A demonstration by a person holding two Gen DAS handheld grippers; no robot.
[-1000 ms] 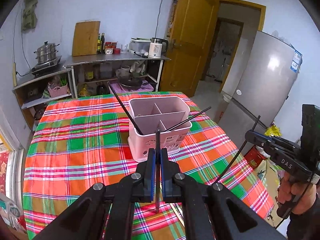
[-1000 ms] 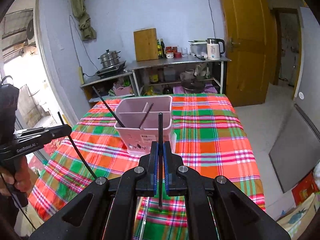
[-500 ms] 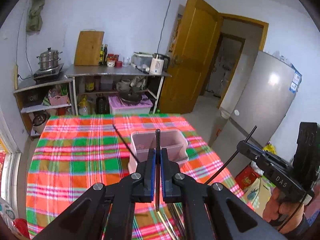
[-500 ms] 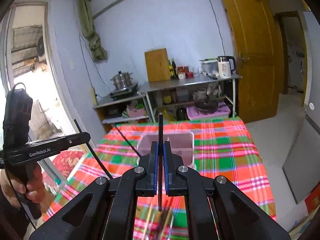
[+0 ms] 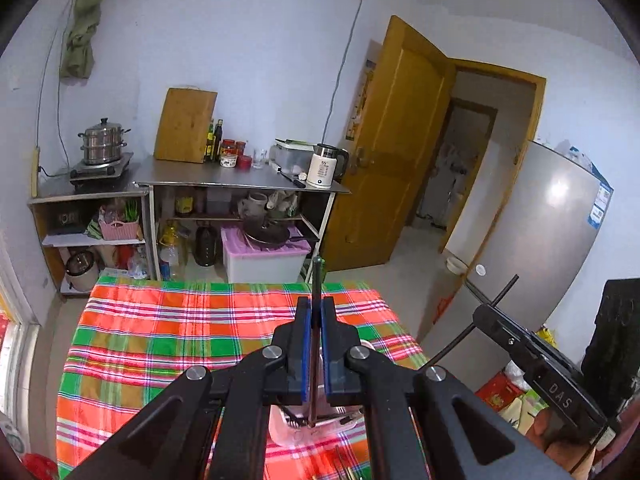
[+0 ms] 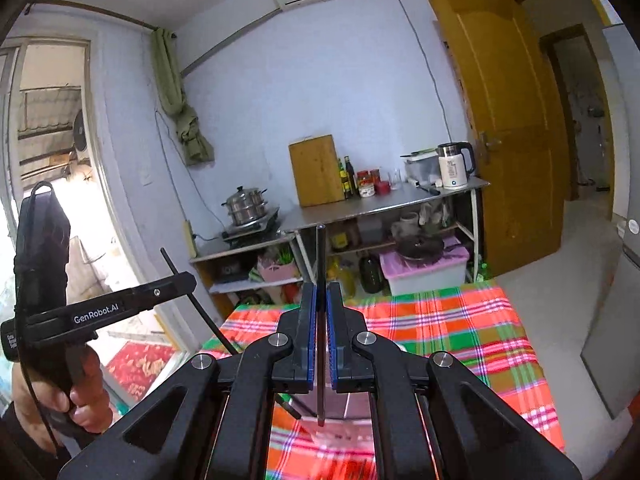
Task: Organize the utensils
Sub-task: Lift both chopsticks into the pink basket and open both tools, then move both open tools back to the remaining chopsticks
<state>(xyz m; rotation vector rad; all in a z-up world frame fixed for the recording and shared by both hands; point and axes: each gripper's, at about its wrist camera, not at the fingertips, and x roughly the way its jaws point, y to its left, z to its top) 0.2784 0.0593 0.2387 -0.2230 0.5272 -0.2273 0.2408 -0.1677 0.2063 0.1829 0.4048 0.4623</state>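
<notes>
My left gripper (image 5: 315, 308) is shut on a thin dark chopstick (image 5: 316, 280) that stands upright between the blue pads. My right gripper (image 6: 320, 292) is likewise shut on a dark chopstick (image 6: 320, 252). Each gripper also shows in the other's view, gripping a slanted black chopstick: the right gripper (image 5: 486, 314) at the right edge, the left gripper (image 6: 182, 282) at the left. The pink utensil holder (image 5: 288, 428) sits low on the plaid tablecloth (image 5: 180, 340), mostly hidden behind my fingers. In the right wrist view the holder (image 6: 344, 404) shows blurred, with a dark chopstick leaning in it.
Several loose utensils (image 5: 348, 468) lie on the cloth near the front edge. Beyond the table stand a steel shelf (image 5: 240, 178) with a kettle (image 5: 326, 166) and cutting board (image 5: 186, 124), a wooden door (image 5: 394, 152) and a grey fridge (image 5: 540, 240).
Both grippers have risen and tilted upward, each still holding its chopstick. The pink holder has slid down both views and now sits mostly behind the fingers.
</notes>
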